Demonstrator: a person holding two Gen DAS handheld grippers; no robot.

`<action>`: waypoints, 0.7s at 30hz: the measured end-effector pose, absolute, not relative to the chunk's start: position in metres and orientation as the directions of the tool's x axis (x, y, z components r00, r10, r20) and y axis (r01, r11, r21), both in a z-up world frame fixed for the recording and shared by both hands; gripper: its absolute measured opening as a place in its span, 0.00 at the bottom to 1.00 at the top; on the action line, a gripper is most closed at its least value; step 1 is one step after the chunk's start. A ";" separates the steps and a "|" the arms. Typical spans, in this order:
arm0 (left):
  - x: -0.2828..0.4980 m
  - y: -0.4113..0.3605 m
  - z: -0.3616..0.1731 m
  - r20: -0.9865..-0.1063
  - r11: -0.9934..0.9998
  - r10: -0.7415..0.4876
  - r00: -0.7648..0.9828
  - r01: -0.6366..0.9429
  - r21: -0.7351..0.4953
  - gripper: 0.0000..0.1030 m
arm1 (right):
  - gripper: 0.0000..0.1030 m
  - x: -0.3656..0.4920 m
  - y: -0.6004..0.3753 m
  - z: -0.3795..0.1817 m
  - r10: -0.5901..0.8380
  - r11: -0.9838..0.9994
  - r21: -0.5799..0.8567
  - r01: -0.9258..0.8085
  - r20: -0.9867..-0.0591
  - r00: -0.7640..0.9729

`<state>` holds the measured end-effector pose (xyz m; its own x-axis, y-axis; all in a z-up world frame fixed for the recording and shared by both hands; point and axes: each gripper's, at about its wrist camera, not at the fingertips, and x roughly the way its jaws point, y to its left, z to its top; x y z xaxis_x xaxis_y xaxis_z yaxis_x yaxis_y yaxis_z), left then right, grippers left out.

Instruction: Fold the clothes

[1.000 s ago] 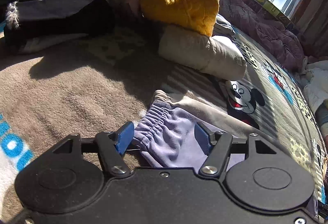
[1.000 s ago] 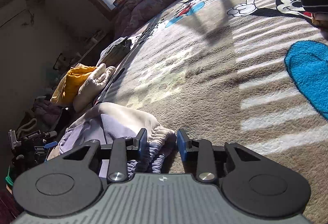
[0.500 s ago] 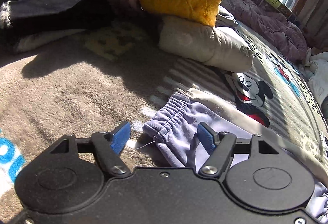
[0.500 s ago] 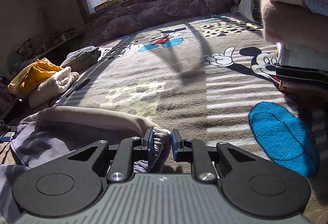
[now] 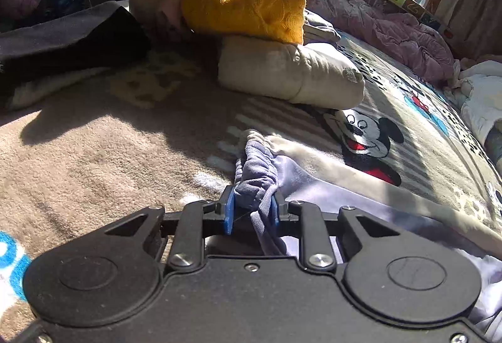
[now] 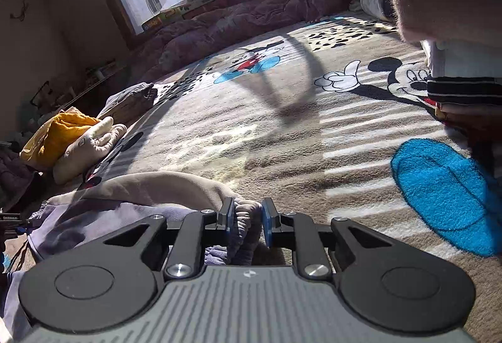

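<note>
A pair of lavender pants with a gathered elastic waistband (image 5: 257,167) and a beige lining lies on the Mickey Mouse blanket (image 5: 94,161). My left gripper (image 5: 252,209) is shut on one end of the waistband. My right gripper (image 6: 248,217) is shut on the other end of the waistband (image 6: 246,214). The pants' body (image 6: 103,211) spreads to the left in the right wrist view. The lower legs are hidden behind the grippers.
A folded pile with a yellow knit (image 5: 248,10) on a cream garment (image 5: 288,73) lies ahead of the left gripper. A dark garment (image 5: 69,42) lies at the left. A stack of folded clothes (image 6: 455,39) stands at the right. A purple quilt (image 6: 251,17) lines the window side.
My left gripper has closed on the waistband; one second ago its fingers stood wide open around it. My right gripper has stayed clamped on its end while its view swung level.
</note>
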<state>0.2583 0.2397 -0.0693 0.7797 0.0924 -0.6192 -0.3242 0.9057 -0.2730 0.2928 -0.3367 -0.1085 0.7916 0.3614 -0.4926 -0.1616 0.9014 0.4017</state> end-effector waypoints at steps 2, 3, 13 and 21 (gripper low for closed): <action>0.256 0.241 -0.060 -0.587 0.901 0.102 0.803 -0.324 -0.288 0.20 | 0.19 0.294 -0.339 -0.108 0.350 0.903 0.406 -0.144 -0.497 0.794; 0.259 0.244 -0.067 -0.603 0.893 0.104 0.791 -0.341 -0.293 0.21 | 0.19 0.295 -0.340 -0.109 0.346 0.903 0.407 -0.137 -0.502 0.792; 0.258 0.239 -0.053 -0.594 0.902 0.166 0.787 -0.364 -0.230 0.46 | 0.37 0.295 -0.341 -0.109 0.266 0.933 0.352 -0.077 -0.530 0.805; 0.317 0.230 -0.045 -0.631 0.955 0.121 0.766 -0.264 -0.137 0.47 | 0.39 0.303 -0.313 -0.106 0.272 0.960 0.212 -0.183 -0.547 0.792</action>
